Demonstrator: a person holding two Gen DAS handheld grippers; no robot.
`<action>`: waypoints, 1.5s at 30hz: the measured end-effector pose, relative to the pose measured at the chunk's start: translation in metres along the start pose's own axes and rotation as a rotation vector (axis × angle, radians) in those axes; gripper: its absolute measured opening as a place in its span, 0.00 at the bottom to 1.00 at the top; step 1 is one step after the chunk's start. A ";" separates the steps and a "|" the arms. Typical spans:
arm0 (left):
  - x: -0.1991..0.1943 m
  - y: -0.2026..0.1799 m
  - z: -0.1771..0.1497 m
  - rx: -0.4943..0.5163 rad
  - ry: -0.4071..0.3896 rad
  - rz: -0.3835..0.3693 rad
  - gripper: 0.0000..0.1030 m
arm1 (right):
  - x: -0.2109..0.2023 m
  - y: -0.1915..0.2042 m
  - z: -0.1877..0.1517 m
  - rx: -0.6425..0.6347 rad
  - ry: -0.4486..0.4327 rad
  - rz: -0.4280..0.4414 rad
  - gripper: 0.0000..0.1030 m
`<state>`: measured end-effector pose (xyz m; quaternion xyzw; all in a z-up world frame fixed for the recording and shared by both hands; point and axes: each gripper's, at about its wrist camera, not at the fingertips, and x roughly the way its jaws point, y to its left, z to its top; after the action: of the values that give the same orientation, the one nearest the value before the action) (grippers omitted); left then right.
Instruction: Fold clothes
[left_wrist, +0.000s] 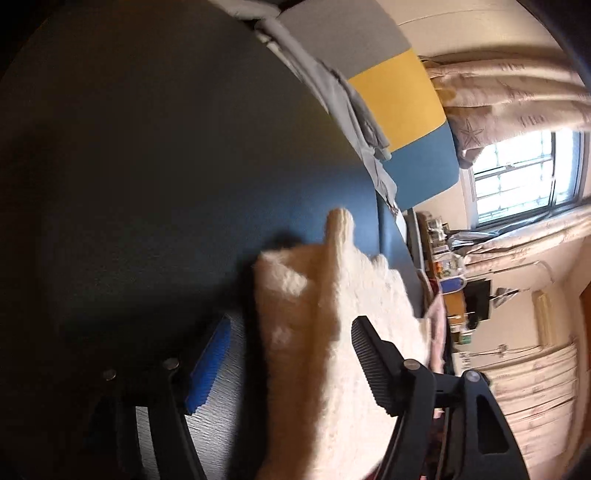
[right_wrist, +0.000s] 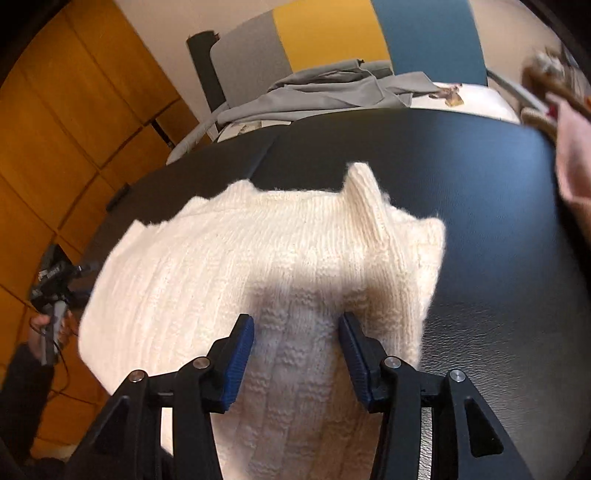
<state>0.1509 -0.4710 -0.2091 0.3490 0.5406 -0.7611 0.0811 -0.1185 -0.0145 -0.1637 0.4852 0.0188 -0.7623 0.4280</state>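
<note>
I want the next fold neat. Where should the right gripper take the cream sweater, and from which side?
Probably the right-hand edge of the sweater, approached from the bare table side. That edge lies flat and free beside the right gripper, whose open jaws now only straddle the middle.

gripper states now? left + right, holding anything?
Left gripper: open, fingers apart over the cream sweater, not gripping it.
Right gripper: open, fingers apart above the sweater, holding nothing.

The right hand-held gripper hangs, jaws apart, over the cream knit sweater on the black table.
</note>
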 end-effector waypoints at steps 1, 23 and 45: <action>0.002 -0.003 -0.001 0.008 0.008 0.008 0.66 | 0.002 -0.001 0.000 0.009 -0.006 0.014 0.52; -0.035 -0.022 0.034 0.024 -0.034 0.040 0.14 | 0.010 0.048 0.015 -0.459 0.255 -0.035 0.22; 0.008 -0.184 -0.040 -0.081 0.023 -0.443 0.14 | 0.023 0.020 0.007 -0.352 0.158 0.013 0.23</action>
<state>0.0708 -0.3595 -0.0794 0.2270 0.6350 -0.7341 -0.0801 -0.1137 -0.0449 -0.1703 0.4616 0.1822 -0.7039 0.5082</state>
